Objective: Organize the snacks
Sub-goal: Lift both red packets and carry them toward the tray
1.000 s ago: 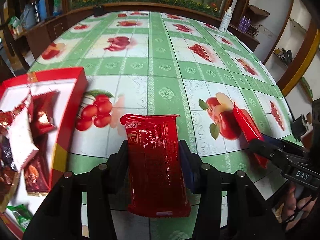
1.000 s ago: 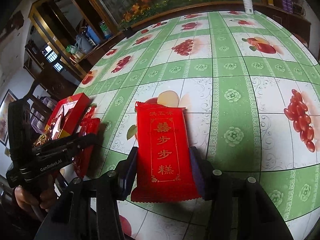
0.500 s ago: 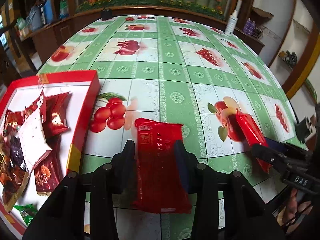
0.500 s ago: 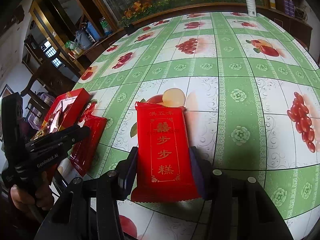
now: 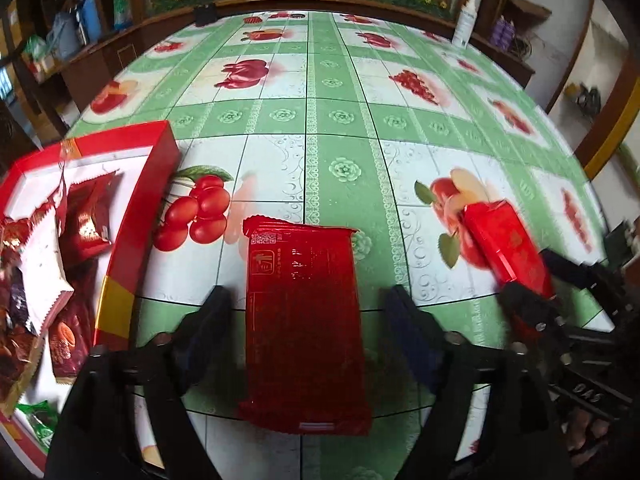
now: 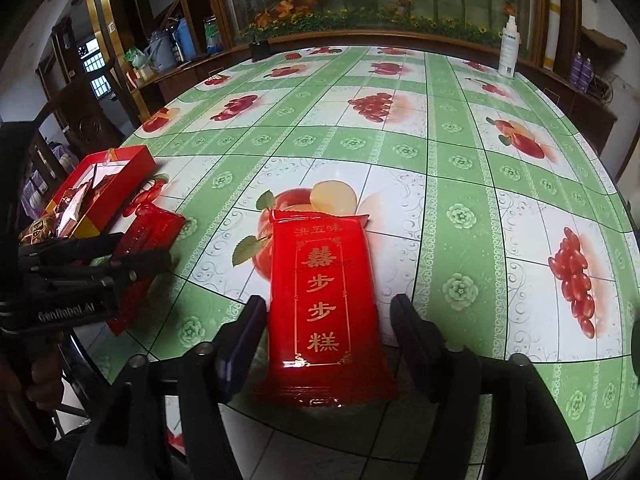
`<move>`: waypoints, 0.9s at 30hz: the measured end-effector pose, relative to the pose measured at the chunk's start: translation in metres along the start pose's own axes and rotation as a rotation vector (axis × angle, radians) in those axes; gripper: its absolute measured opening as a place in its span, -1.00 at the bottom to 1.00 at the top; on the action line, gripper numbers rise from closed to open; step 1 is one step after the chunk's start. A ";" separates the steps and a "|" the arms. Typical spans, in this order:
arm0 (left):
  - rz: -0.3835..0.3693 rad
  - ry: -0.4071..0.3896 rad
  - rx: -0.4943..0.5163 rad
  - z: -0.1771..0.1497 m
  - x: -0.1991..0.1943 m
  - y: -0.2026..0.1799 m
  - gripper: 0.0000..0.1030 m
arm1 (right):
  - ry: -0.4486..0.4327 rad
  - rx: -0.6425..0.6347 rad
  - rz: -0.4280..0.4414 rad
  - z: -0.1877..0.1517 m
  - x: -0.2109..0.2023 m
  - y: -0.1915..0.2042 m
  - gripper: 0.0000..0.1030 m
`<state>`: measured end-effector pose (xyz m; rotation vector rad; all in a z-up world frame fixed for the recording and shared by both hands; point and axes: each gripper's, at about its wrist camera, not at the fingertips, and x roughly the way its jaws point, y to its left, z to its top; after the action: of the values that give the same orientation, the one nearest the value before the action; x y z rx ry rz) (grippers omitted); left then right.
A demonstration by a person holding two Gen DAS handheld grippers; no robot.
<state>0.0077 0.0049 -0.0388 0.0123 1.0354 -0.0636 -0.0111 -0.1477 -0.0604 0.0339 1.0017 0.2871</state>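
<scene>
A red snack packet (image 5: 304, 320) lies flat on the table between the spread fingers of my left gripper (image 5: 306, 312), which is open and clear of it on both sides. A second red packet with gold characters (image 6: 324, 300) lies flat between the fingers of my right gripper (image 6: 326, 320), also open. Each packet shows in the other view: the gold-lettered one (image 5: 508, 246) at the right, the plain one (image 6: 144, 248) at the left. A red box (image 5: 132, 224) holding several wrapped snacks sits at the left.
The table has a green and white fruit-print cloth (image 5: 344, 128). A white spray bottle (image 6: 507, 46) stands at the far edge. A small dark object (image 6: 260, 50) sits at the far rim. Shelves and cabinets surround the table.
Both grippers have opened and released their packets, which now lie on the table. The left gripper's packet has come down nearer the red box.
</scene>
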 end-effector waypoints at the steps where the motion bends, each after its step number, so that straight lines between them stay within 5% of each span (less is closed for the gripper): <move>1: 0.022 -0.007 0.019 -0.001 0.001 -0.003 0.62 | -0.002 0.001 -0.004 0.000 0.000 -0.001 0.39; 9: 0.028 -0.055 0.030 -0.004 0.001 -0.002 0.61 | -0.007 -0.032 -0.030 -0.001 0.003 0.002 0.48; 12: 0.017 -0.073 0.052 -0.005 -0.003 -0.005 0.17 | 0.000 -0.056 -0.059 -0.001 0.005 0.007 0.48; 15: 0.007 -0.079 0.067 -0.005 -0.005 -0.006 -0.04 | -0.002 -0.058 -0.075 -0.002 0.005 0.010 0.45; 19: 0.006 -0.084 0.080 -0.006 -0.007 -0.007 -0.11 | -0.007 -0.068 -0.072 -0.001 0.004 0.013 0.02; 27: -0.013 -0.079 0.063 -0.008 -0.010 -0.003 -0.13 | -0.015 -0.050 -0.037 0.000 0.001 0.013 -0.02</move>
<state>-0.0041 0.0028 -0.0341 0.0600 0.9547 -0.1074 -0.0133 -0.1352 -0.0590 -0.0282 0.9788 0.2778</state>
